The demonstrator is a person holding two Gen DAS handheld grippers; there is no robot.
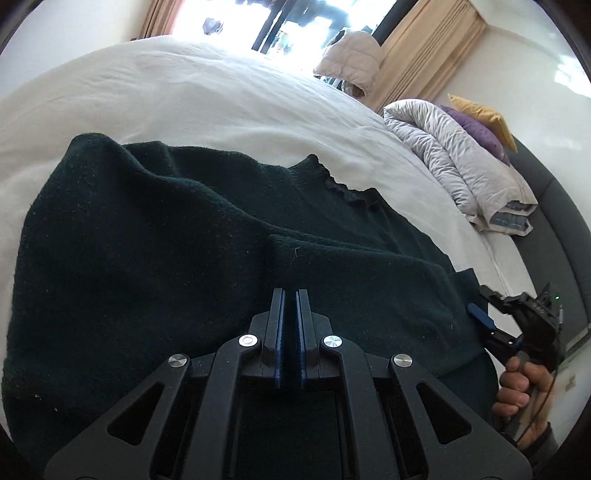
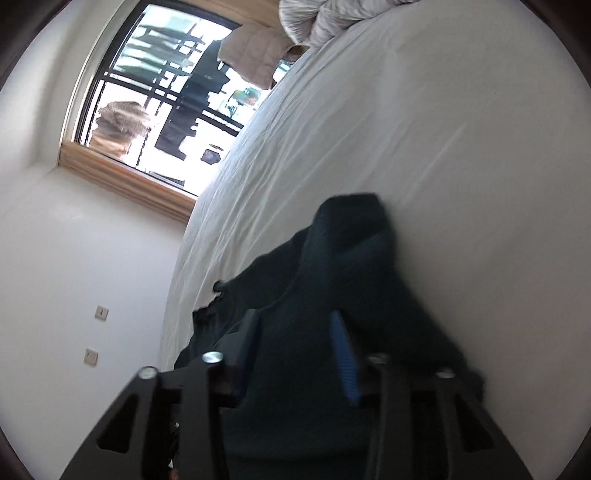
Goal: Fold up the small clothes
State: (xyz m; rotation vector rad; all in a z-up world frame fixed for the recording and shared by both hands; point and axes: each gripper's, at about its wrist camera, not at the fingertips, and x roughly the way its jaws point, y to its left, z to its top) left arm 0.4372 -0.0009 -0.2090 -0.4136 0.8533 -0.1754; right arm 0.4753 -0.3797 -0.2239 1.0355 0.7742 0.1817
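On the white bed [image 1: 221, 96] a dark sweater [image 1: 166, 240] is spread, mid-fold. The left gripper [image 1: 290, 295] is held together, empty; the right gripper [image 2: 295, 325] is seen apart around cloth. A firm pinch is judged necessary next.

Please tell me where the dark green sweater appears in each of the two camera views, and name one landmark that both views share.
Left wrist view: the sweater fills the centre and left, spread on the white bed, its frilled collar towards the upper right.
Right wrist view: the sweater is at lower centre, bunched up and running between the fingers.
Shared landmark: the window behind the bed.
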